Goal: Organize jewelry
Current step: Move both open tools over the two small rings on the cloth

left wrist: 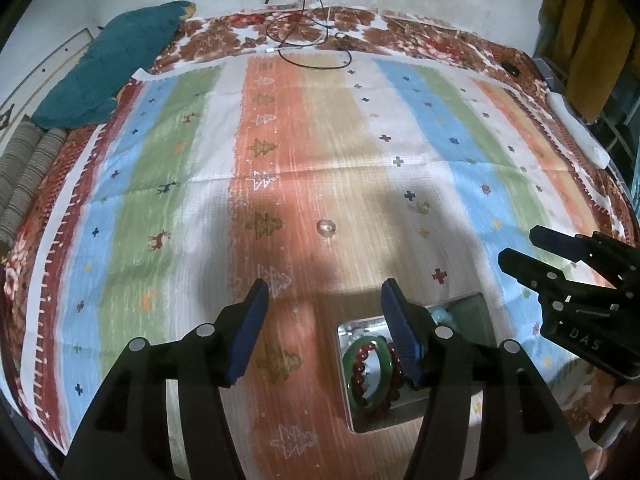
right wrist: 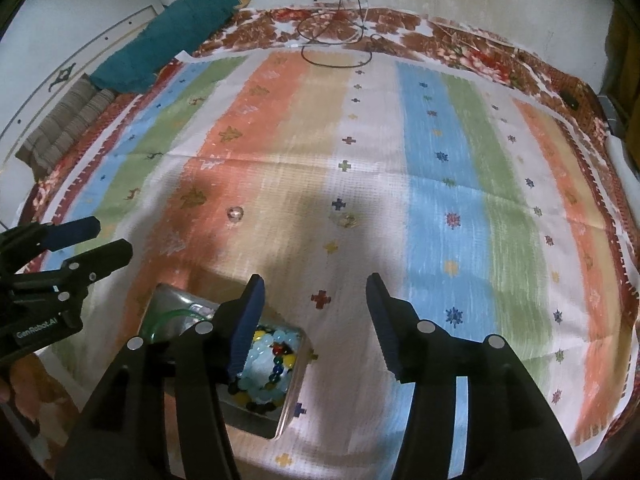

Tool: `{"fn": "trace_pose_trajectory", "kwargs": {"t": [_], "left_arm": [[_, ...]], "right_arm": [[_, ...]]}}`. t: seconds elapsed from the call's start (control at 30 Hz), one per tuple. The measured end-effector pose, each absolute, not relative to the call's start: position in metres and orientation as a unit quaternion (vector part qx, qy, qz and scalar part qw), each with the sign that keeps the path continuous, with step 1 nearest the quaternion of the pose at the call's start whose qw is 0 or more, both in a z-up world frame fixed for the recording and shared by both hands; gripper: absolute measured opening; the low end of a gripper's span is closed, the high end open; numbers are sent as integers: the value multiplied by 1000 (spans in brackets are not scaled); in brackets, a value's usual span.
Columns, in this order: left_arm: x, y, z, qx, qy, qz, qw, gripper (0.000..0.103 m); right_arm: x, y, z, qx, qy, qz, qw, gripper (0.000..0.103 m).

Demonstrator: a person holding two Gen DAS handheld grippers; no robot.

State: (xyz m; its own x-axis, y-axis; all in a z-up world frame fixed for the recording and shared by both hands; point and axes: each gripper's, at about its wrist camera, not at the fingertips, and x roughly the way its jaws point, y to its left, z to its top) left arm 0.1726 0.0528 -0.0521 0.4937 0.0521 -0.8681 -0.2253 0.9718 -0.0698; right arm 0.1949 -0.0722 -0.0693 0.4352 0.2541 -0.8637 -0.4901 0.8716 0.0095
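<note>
Clear ring (left wrist: 326, 227) lying beyond the box (left wrist: 472, 308), ahead of parted left tongs (left wrist: 325, 328), right tongs (right wrist: 316, 324) also parted, empty, box holding green bangle (left wrist: 360, 368), red bead bracelet (left wrist: 357, 376), pale blue beads (right wrist: 266, 364).

Striped cloth (left wrist: 320, 140) is showing orange, tan, white, blue and green bands with small crosses, trees and deer. Green bangle (left wrist: 352, 364) is ringing dark red beads (left wrist: 360, 372). Pale blue and multicoloured beads (right wrist: 268, 364) are filling the clear box (right wrist: 296, 380). Teal fabric (left wrist: 116, 64) is lying on the floral red-brown bedspread (left wrist: 400, 36).
</note>
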Motion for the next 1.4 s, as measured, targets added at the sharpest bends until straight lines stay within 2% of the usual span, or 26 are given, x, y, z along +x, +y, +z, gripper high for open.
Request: {"fn": "trace_pose_trajectory", "kwargs": {"t": [1.4], "left_arm": [[268, 71, -119, -57, 584, 58, 808, 58]], "right_arm": [[283, -42, -129, -140, 553, 202, 796, 53]]}}
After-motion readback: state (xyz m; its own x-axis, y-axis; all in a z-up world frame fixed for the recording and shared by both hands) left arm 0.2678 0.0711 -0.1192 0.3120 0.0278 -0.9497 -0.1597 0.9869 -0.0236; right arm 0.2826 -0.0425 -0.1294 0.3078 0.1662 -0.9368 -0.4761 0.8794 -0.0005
